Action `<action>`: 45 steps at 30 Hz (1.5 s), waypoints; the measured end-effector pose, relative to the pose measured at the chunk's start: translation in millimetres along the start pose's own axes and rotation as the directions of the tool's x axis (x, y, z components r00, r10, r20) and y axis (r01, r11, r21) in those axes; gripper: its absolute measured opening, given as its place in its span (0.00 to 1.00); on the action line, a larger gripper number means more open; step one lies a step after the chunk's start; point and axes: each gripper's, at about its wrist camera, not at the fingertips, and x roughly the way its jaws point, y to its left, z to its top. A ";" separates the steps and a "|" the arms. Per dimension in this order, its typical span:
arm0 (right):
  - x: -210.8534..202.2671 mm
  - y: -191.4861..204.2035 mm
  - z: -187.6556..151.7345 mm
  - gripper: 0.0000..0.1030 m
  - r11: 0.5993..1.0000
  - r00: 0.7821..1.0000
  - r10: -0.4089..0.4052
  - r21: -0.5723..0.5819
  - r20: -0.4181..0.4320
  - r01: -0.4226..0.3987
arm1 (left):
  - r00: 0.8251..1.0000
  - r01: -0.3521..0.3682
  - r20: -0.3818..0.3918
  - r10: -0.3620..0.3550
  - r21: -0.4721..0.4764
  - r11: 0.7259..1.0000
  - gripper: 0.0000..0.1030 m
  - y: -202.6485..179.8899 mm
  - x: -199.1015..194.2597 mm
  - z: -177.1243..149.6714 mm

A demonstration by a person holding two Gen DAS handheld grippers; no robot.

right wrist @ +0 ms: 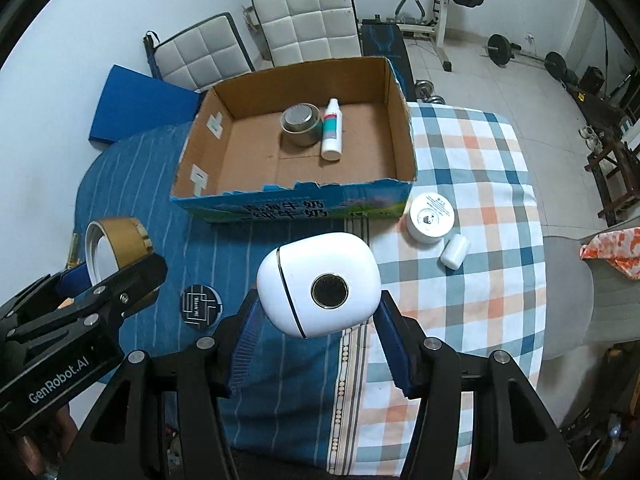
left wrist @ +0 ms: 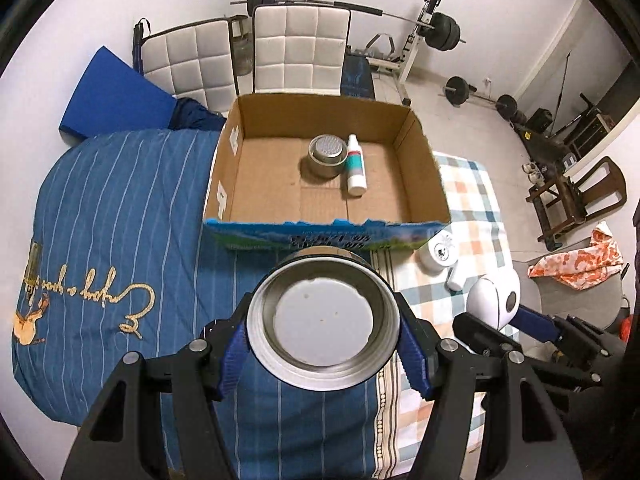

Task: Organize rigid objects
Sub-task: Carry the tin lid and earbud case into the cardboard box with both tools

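Note:
My left gripper (left wrist: 323, 360) is shut on a round metal lid (left wrist: 323, 318) with a gold side and pale inside, held above the blue striped cloth. In the right wrist view that lid (right wrist: 116, 246) shows at the left. A white rounded device (right wrist: 320, 284) with a dark round window hangs in the air, and my right gripper (right wrist: 320, 340) is shut on it. Ahead stands an open cardboard box (left wrist: 224, 184) holding a metal tin (left wrist: 326, 156) and a lying white spray bottle (left wrist: 355, 164). The box (right wrist: 404, 136) lies farther off in the right wrist view.
A white jar (right wrist: 430, 216) and a small white bottle (right wrist: 455, 251) lie on the checked cloth right of the box. A black round disc (right wrist: 200, 306) rests on the blue cloth. White padded chairs (left wrist: 300, 52), weights and a wooden chair stand beyond.

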 end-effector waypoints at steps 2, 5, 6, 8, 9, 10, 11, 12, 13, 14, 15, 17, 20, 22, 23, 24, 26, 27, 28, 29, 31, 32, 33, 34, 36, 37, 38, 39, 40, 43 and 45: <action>-4.2 0.3 1.5 0.57 1.000 1.000 0.009 -0.001 0.008 -0.009 | 1.000 0.005 0.010 -0.005 0.000 1.000 0.61 -1.2 -3.7 4.2; -6.8 0.3 6.7 0.57 1.000 1.000 0.028 0.002 0.009 -0.028 | 1.000 0.012 0.016 -0.012 -0.002 1.000 0.61 -1.3 -4.7 11.7; -6.2 0.2 9.3 0.57 0.999 0.999 0.033 0.002 0.007 -0.033 | 1.000 0.013 0.019 -0.013 -0.004 1.000 0.61 -0.8 -4.3 14.9; -4.2 -0.3 18.0 0.57 0.999 0.999 0.041 0.004 0.009 -0.041 | 1.000 0.017 0.019 -0.017 -0.008 1.000 0.61 1.6 -1.0 25.2; -2.7 -0.3 22.5 0.57 0.999 0.999 0.044 0.005 0.009 -0.044 | 1.000 0.019 0.018 -0.018 -0.013 1.000 0.61 3.4 0.7 30.3; -0.4 -0.5 28.0 0.57 0.999 0.999 0.044 0.005 0.010 -0.044 | 1.000 0.021 0.018 -0.021 -0.019 1.000 0.61 5.9 3.7 37.0; 3.4 -1.8 37.4 0.57 0.999 0.999 0.048 0.014 0.012 -0.048 | 1.000 0.022 0.014 -0.022 -0.025 0.999 0.61 9.5 9.5 46.8; 6.9 -2.5 44.4 0.57 0.999 0.999 0.050 0.018 0.011 -0.050 | 1.000 0.020 0.009 -0.020 -0.027 0.999 0.61 12.1 15.3 54.7; 11.4 -3.6 52.5 0.57 0.999 0.999 0.049 0.023 0.009 -0.049 | 1.000 0.019 0.004 -0.019 -0.031 0.999 0.61 14.2 19.9 61.3; 17.2 -5.4 63.0 0.57 0.998 0.999 0.049 0.031 0.010 -0.049 | 1.000 0.016 -0.001 -0.016 -0.037 0.999 0.61 18.3 28.2 72.9; 23.2 -6.8 72.7 0.57 0.998 0.999 0.045 0.037 0.010 -0.045 | 1.000 0.011 -0.006 -0.011 -0.038 0.999 0.61 20.2 33.8 79.3; 36.1 -10.2 92.3 0.57 0.998 0.999 0.034 0.049 0.011 -0.034 | 1.000 0.005 -0.022 -0.006 -0.039 0.999 0.61 25.5 51.3 100.4; 67.5 -18.0 128.9 0.57 0.996 0.999 0.027 0.086 -0.017 -0.026 | 0.999 -0.014 -0.052 0.011 -0.042 0.999 0.61 33.2 77.3 126.3; 85.6 -21.0 147.3 0.57 0.995 0.999 0.024 0.100 -0.037 -0.020 | 0.996 -0.017 -0.084 0.013 -0.050 0.999 0.61 39.8 99.8 144.1; 100.1 -24.7 160.6 0.57 0.993 0.999 0.017 0.120 -0.049 -0.011 | 0.995 -0.013 -0.098 0.007 -0.057 0.998 0.61 42.5 109.2 151.1; 109.4 -26.5 169.5 0.57 0.992 0.998 0.010 0.125 -0.055 -0.004 | 0.994 -0.014 -0.112 0.006 -0.063 0.998 0.61 45.1 118.5 158.6; 133.2 -31.0 190.4 0.57 0.989 0.997 -0.004 0.145 -0.074 0.014 | 0.990 -0.013 -0.142 0.003 -0.066 0.998 0.61 48.7 139.9 173.5; 142.5 -32.0 198.3 0.57 0.989 0.997 -0.009 0.148 -0.082 0.021 | 0.987 -0.018 -0.160 0.007 -0.068 0.998 0.61 50.7 151.7 181.0; 154.1 -33.9 207.9 0.57 0.987 0.996 -0.019 0.155 -0.092 0.033 | 0.984 -0.020 -0.181 0.007 -0.071 0.997 0.61 53.2 165.8 188.8; 162.9 -35.7 214.8 0.57 0.986 0.995 -0.029 0.160 -0.097 0.044 | 0.980 -0.020 -0.199 0.005 -0.073 0.997 0.61 54.8 176.0 193.9; 181.9 -36.8 228.6 0.57 0.985 0.992 -0.054 0.154 -0.117 0.071 | 0.971 -0.008 -0.240 -0.013 -0.088 0.996 0.61 58.8 200.0 204.0; 187.8 -38.0 232.2 0.57 0.985 0.991 -0.059 0.153 -0.122 0.078 | 0.966 0.001 -0.259 -0.025 -0.092 0.996 0.61 59.1 208.5 208.2; 197.3 -38.1 238.3 0.57 0.985 0.989 -0.069 0.147 -0.133 0.089 | 0.960 0.009 -0.276 -0.035 -0.096 0.995 0.61 59.8 218.0 212.6; 204.4 -38.4 242.4 0.57 0.984 0.987 -0.080 0.144 -0.141 0.101 | 0.956 0.007 -0.290 -0.035 -0.095 0.995 0.61 59.4 228.6 216.4; 220.2 -39.3 251.4 0.57 0.982 0.982 -0.108 0.135 -0.157 0.129 | 0.951 -0.005 -0.309 -0.019 -0.076 0.997 0.61 56.9 241.9 221.3; 226.3 -39.8 254.9 0.57 0.981 0.979 -0.123 0.129 -0.162 0.145 | 0.948 -0.014 -0.317 -0.008 -0.069 0.998 0.61 56.0 251.3 224.5; 233.6 -40.6 258.9 0.57 0.979 0.976 -0.140 0.124 -0.165 0.162 | 0.945 -0.018 -0.327 -0.004 -0.066 0.998 0.61 54.8 259.6 227.3; 239.1 -41.4 261.5 0.57 0.977 0.973 -0.154 0.121 -0.169 0.175 | 0.942 -0.022 -0.335 -0.001 -0.065 0.998 0.61 54.7 266.0 229.3; 245.1 -41.5 264.0 0.57 0.975 0.970 -0.169 0.115 -0.177 0.190 | 0.937 -0.029 -0.349 0.005 -0.064 0.998 0.61 55.0 275.3 231.2; 261.6 -45.6 269.8 0.57 0.969 0.961 -0.199 0.109 -0.192 0.223 | 0.925 -0.039 -0.380 0.011 -0.065 0.997 0.61 58.6 294.4 236.8; 271.1 -48.1 271.8 0.57 0.967 0.957 -0.204 0.110 -0.207 0.230 | 0.922 -0.043 -0.387 0.015 -0.063 0.997 0.61 59.3 302.3 240.5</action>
